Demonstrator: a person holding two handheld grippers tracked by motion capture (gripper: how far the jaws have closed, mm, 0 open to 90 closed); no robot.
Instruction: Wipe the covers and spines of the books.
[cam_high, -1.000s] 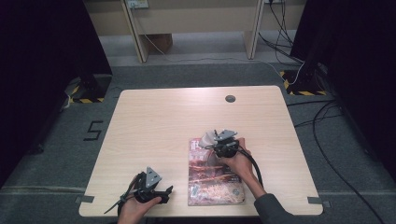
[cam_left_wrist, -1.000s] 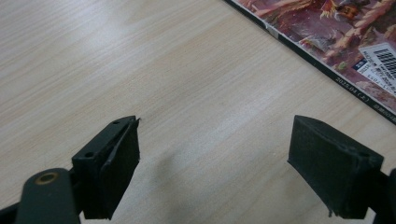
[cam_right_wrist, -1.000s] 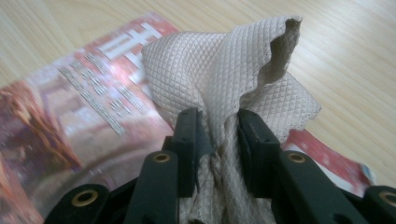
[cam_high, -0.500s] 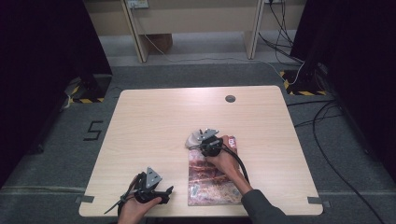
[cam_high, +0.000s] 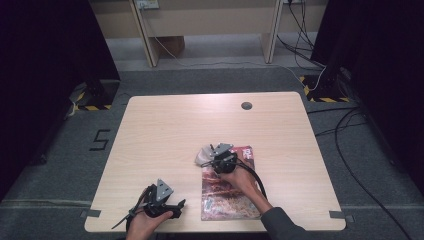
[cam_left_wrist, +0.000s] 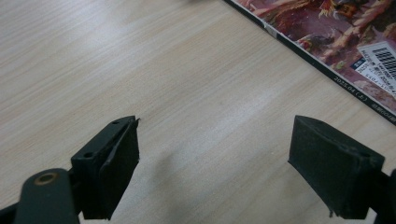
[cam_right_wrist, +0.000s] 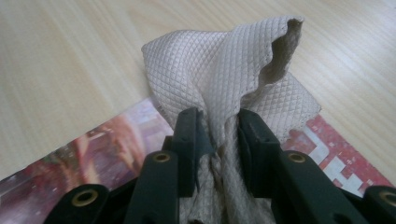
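Right gripper (cam_right_wrist: 217, 135) pinches beige quilted cloth (cam_right_wrist: 224, 74), bunched between its jaws, fanning ahead over magazine (cam_right_wrist: 84, 154) corner. Left gripper (cam_left_wrist: 215, 172) open, empty.

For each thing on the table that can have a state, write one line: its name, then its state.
Cloth: bunched, pinched in the right tongs, over the magazine's corner.
Magazine: closed, flat on the table.
Left tongs: open, holding nothing.
Right tongs: shut on the cloth.

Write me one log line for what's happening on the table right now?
right gripper: shut on beige cloth, at magazine's far corner | left gripper: open, nothing between jaws, near table's front edge | magazine: flat on table
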